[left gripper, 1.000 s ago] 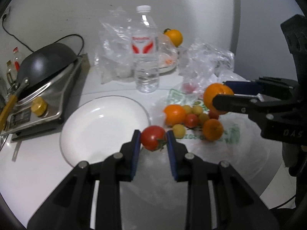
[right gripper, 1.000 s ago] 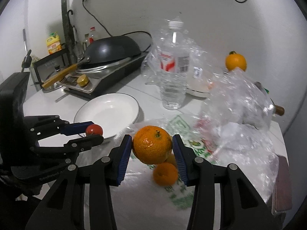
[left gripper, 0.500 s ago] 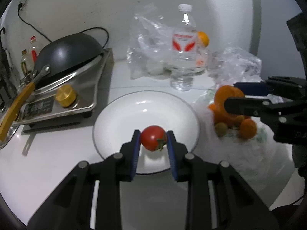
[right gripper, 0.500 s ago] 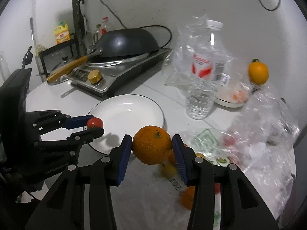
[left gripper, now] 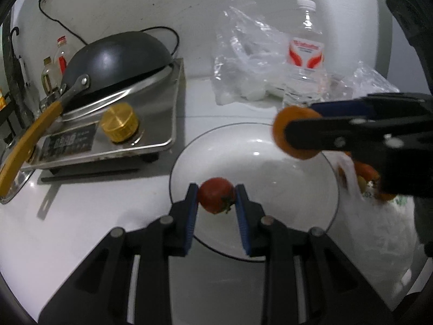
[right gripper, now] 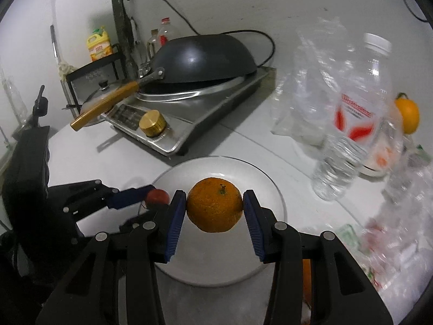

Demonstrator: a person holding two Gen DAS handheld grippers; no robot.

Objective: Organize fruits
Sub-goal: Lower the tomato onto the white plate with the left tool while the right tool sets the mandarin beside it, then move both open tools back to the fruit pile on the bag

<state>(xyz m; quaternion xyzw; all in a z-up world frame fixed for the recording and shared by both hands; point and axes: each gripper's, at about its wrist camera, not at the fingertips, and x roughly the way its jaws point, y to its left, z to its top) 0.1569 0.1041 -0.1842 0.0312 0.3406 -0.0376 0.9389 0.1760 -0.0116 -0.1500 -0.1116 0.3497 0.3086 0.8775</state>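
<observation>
White countertop (left gripper: 67, 238) carries everything. Largest item: a steel single-burner stove (right gripper: 205, 113) at back left, brass knob on its front, with a dark wok (right gripper: 205, 54) resting on top, wooden handle pointing left. Right of the stove, crumpled clear plastic bags (left gripper: 243, 62) and an upright water bottle (left gripper: 304, 62), red-and-white label, white cap on.

White plate (left gripper: 297, 189) sits in front of the stove, nothing lying on its surface. At the plate's right edge, a printed plastic bag (left gripper: 379, 227) with a few more small fruits, mostly hidden behind the right tool.

Right gripper (right gripper: 215, 211): blue pads pressed on both sides of an orange (right gripper: 215, 208), stem up, held above the plate. Left gripper (left gripper: 216, 196): clamped on a small red tomato (left gripper: 216, 195), held over the plate's near-left rim. The two fruits hang close together, not touching.

A second orange-coloured fruit (right gripper: 407, 113) sits behind the bottle near the wall.
</observation>
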